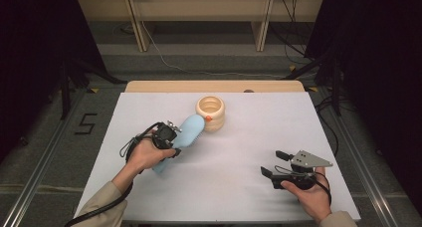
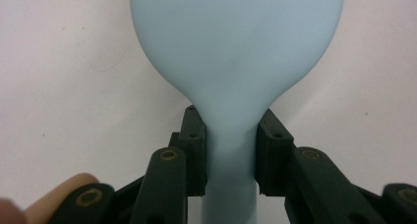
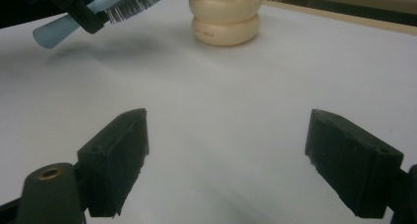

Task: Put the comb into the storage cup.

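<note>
A white table top (image 1: 239, 197) lies across the middle, with a pale wooden strip (image 1: 149, 86) along its far edge. Grey carpeted floor (image 1: 45, 137) surrounds it. On the floor to the left is a black mark shaped like a 5 (image 1: 85, 123) (just beside a metal rail (image 1: 42, 163)). Beyond the table stands a light wooden frame (image 1: 135, 23), and a white cable (image 1: 169, 63) trails across the floor near it. Black curtains (image 1: 30, 48) hang on both sides, and black cables (image 1: 326, 118) lie to the right.
</note>
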Action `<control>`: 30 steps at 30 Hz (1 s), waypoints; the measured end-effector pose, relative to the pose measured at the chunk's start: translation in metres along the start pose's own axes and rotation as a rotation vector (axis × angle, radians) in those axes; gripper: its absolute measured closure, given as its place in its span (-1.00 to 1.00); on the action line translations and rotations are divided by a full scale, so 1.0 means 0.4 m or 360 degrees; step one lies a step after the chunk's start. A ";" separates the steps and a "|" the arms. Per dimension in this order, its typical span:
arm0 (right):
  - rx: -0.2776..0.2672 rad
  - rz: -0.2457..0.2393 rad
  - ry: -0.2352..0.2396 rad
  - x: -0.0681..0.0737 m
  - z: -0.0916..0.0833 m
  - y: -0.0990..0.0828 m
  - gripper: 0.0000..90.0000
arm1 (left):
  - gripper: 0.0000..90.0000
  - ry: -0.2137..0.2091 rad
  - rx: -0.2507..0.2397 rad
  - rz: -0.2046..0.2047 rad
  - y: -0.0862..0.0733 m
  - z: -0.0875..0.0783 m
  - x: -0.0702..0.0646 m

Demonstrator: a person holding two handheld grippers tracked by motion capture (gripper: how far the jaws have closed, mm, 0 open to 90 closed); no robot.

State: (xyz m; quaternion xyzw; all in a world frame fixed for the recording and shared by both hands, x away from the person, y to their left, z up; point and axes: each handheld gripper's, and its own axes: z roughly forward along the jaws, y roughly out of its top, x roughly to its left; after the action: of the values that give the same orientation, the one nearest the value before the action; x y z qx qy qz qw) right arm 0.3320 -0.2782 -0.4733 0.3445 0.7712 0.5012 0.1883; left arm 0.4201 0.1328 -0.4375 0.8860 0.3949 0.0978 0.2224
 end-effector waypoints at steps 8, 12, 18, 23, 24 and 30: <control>-0.0005 -0.0001 0.0004 0.000 -0.002 0.000 -0.61 | 0.55 0.0005 -0.0027 0.0001 0.001 -0.004 -0.007; -0.0007 0.0000 0.0006 0.000 -0.002 0.000 -0.61 | 0.55 0.0006 -0.0039 0.0006 0.000 -0.005 -0.011; -0.0006 0.0002 0.0005 0.000 -0.002 0.000 -0.61 | 0.55 0.0016 -0.0081 -0.0005 0.000 -0.010 -0.015; -0.0005 0.0002 0.0004 0.000 -0.002 0.000 -0.61 | 0.55 0.0015 -0.0121 -0.0012 0.001 -0.019 -0.017; -0.0007 0.0003 0.0003 0.000 -0.002 -0.001 -0.61 | 0.55 0.0016 -0.0128 -0.0018 0.001 -0.020 -0.017; -0.0005 0.0003 0.0003 0.000 -0.002 0.000 -0.61 | 0.55 0.0011 -0.0147 -0.0020 0.002 -0.025 -0.016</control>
State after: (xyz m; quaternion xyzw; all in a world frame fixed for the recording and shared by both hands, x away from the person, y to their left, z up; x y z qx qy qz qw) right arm 0.3314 -0.2789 -0.4730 0.3446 0.7702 0.5029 0.1876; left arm 0.4128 0.1308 -0.4284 0.8720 0.3964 0.1175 0.2623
